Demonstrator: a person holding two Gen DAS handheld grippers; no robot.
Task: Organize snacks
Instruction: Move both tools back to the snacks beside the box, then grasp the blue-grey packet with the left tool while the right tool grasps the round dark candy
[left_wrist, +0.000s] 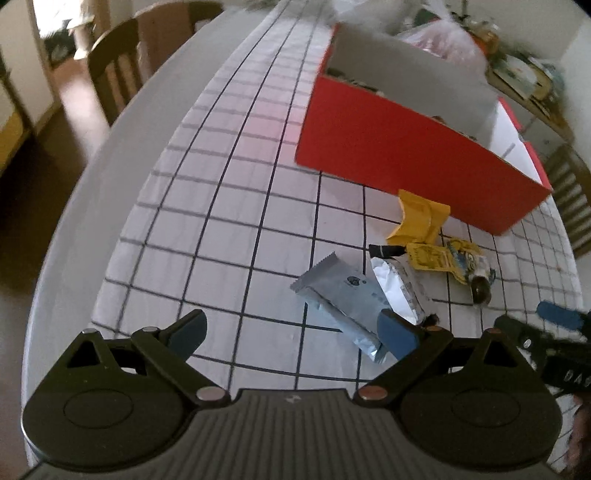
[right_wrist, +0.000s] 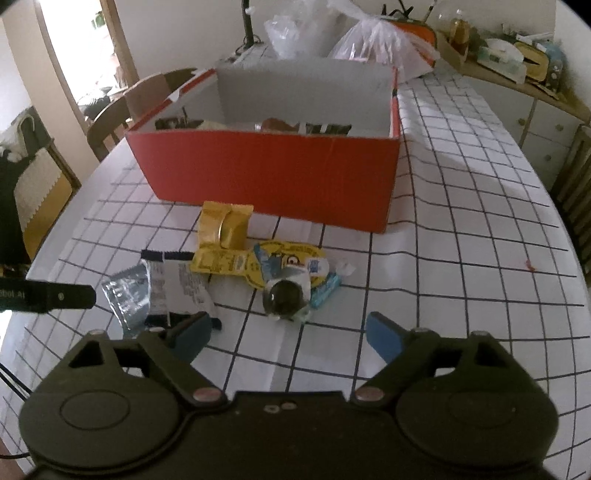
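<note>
An open red box (left_wrist: 406, 155) stands on the checked tablecloth; it also shows in the right wrist view (right_wrist: 266, 173) with several snacks inside. In front of it lie loose snacks: a folded yellow packet (left_wrist: 419, 218) (right_wrist: 225, 225), a yellow cartoon packet (left_wrist: 443, 256) (right_wrist: 273, 264), a round clear-wrapped dark sweet (right_wrist: 284, 297) (left_wrist: 480, 290), a white packet (left_wrist: 397, 288) (right_wrist: 177, 284) and a silver-blue packet (left_wrist: 340, 295) (right_wrist: 127, 295). My left gripper (left_wrist: 291, 332) is open, over the silver-blue packet's near end. My right gripper (right_wrist: 290, 332) is open just short of the sweet.
Wooden chairs (left_wrist: 114, 70) stand at the table's left edge (left_wrist: 74, 206). Plastic bags (right_wrist: 373, 40) lie behind the box. A cluttered sideboard (right_wrist: 517, 62) runs along the right wall.
</note>
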